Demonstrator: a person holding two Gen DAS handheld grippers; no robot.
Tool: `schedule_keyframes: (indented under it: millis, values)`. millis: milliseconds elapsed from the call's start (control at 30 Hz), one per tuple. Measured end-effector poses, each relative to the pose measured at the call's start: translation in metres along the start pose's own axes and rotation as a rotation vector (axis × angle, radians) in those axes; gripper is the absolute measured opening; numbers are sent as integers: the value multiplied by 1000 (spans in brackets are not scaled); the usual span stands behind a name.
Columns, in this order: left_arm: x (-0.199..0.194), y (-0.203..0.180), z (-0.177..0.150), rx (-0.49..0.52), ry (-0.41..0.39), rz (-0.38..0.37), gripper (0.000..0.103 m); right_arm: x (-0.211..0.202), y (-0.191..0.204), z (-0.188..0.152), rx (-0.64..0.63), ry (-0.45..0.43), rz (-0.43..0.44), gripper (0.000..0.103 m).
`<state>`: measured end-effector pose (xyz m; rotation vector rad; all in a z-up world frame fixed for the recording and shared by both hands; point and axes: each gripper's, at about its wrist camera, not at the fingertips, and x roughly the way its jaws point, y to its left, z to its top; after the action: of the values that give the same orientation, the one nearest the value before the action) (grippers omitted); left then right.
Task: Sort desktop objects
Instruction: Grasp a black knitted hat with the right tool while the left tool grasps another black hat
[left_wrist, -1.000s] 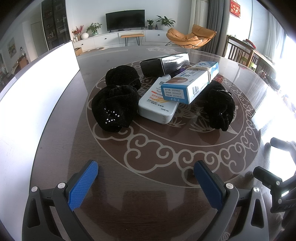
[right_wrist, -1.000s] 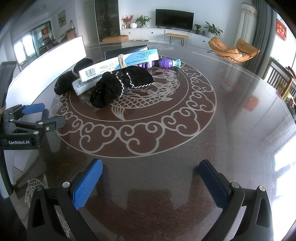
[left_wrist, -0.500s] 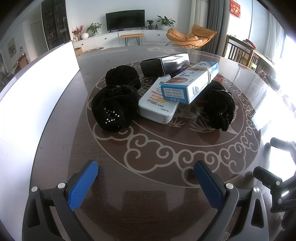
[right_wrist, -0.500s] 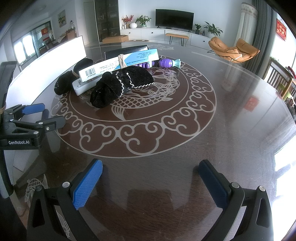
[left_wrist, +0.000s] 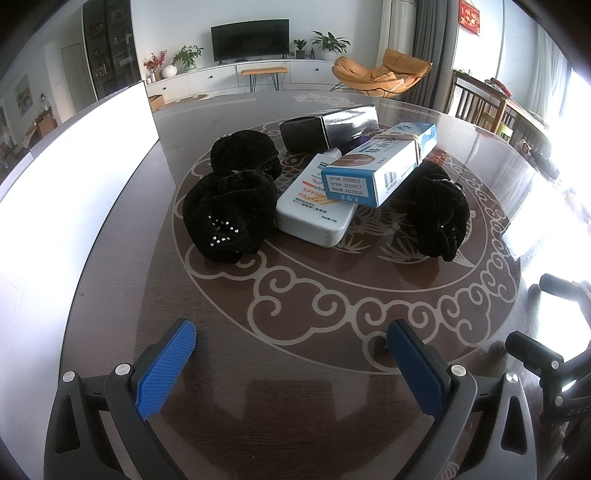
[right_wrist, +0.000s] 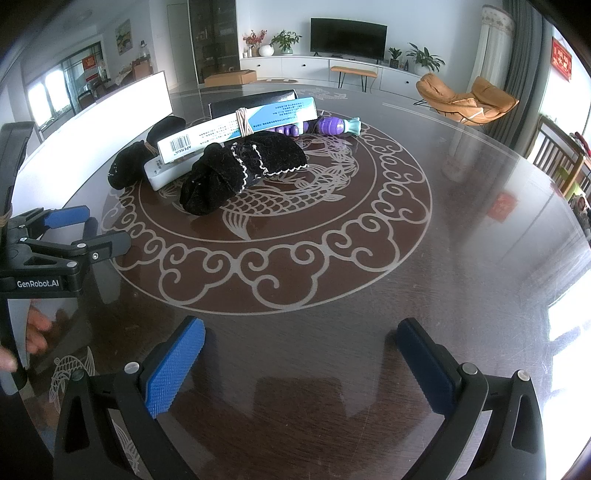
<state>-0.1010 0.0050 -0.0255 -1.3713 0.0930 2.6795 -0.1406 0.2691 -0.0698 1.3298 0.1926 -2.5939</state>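
Note:
A pile sits mid-table: a blue-and-white box (left_wrist: 380, 166) with a rubber band lies across a white sunscreen bottle (left_wrist: 314, 206). Around them are a black sock with studs (left_wrist: 229, 218), a second black bundle (left_wrist: 243, 155), a black sock on the right (left_wrist: 439, 214) and a shiny black box (left_wrist: 328, 129). The right wrist view shows the blue-and-white box (right_wrist: 236, 125), a trimmed black sock (right_wrist: 243, 170) and a purple toy (right_wrist: 332, 125). My left gripper (left_wrist: 291, 354) is open and empty, short of the pile. My right gripper (right_wrist: 299, 354) is open and empty, farther back.
The round dark table (right_wrist: 461, 229) has a glossy top with a white scroll pattern. A white board (left_wrist: 66, 177) stands along its left side. The left gripper also shows at the left edge of the right wrist view (right_wrist: 62, 236). Chairs stand beyond the far right edge.

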Motion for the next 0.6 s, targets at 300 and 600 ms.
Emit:
schedule_keyframes:
  millis: [300, 600]
  values:
    - [-21, 12, -34, -1, 13, 0, 103, 2, -1, 5, 19, 17, 19, 103]
    - [-21, 15, -43, -11, 6, 8, 103, 38, 21, 105, 101, -29, 143, 94]
